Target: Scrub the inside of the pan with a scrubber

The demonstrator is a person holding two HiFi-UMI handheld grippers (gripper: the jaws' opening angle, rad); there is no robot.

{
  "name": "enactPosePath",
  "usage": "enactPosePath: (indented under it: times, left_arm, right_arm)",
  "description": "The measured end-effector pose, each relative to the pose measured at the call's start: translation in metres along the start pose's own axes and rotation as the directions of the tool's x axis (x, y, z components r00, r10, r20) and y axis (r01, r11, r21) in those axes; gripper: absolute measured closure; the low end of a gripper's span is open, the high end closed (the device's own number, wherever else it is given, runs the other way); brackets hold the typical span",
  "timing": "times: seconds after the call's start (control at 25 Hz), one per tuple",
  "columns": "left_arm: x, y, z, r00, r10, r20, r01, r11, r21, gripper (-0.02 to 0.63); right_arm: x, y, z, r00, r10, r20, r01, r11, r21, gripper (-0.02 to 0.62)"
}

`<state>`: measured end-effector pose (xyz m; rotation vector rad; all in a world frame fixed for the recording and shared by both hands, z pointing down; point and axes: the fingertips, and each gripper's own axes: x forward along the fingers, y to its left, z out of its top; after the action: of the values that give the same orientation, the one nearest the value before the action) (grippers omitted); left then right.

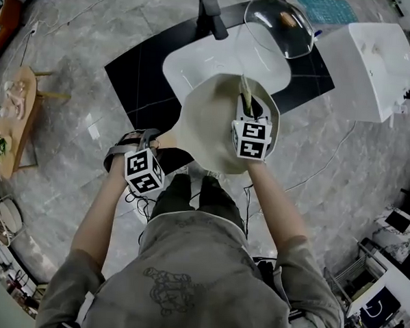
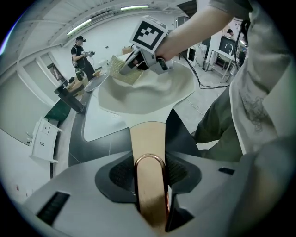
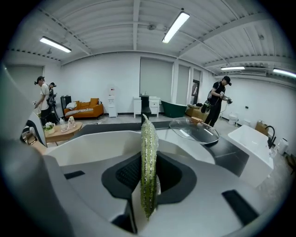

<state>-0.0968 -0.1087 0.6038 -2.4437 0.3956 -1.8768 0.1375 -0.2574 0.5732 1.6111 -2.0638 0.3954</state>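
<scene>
A cream pan [image 1: 207,119] hangs over the white sink [image 1: 190,60], its inside facing up. Its tan handle [image 2: 149,143], with a copper ring at the end, lies between the pads of my left gripper [image 2: 150,185], which press on it from both sides. In the head view the left gripper [image 1: 142,153] sits at the pan's near-left edge. My right gripper [image 1: 247,113] is over the pan's right half, shut on a green-yellow scrubber [image 3: 149,157] seen edge-on. From the left gripper view the scrubber [image 2: 124,71] rests against the pan's [image 2: 148,92] inner surface.
A black faucet [image 1: 211,15] stands behind the sink, and a glass lid [image 1: 279,23] lies on the dark counter at the back right. A white box-shaped unit [image 1: 375,62] stands further right. A wooden side table [image 1: 19,116] is at the far left. People stand in the background.
</scene>
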Motion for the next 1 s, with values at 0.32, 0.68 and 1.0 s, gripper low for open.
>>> enactPosePath:
  times: [0.32,0.68,1.0]
  left_arm:
    - [0.000,-0.003,0.002,1.000,-0.013,0.019,0.012,1.000,0.023,0.440]
    - [0.001,-0.004,0.002,0.999,-0.018,0.042,0.018,1.000,-0.005,0.440]
    - [0.001,-0.007,0.002,0.999,-0.017,0.049,0.018,1.000,-0.013,0.442]
  right_arm:
    - [0.015,0.060,0.005,0.976,0.218,-0.008,-0.218,0.970,-0.105,0.517]
    - [0.002,0.133,-0.010,0.873,0.481,-0.076,-0.485,0.843,-0.231,0.515]
    - [-0.035,0.170,-0.026,0.714,0.668,-0.208,-0.700,0.678,-0.226,0.515]
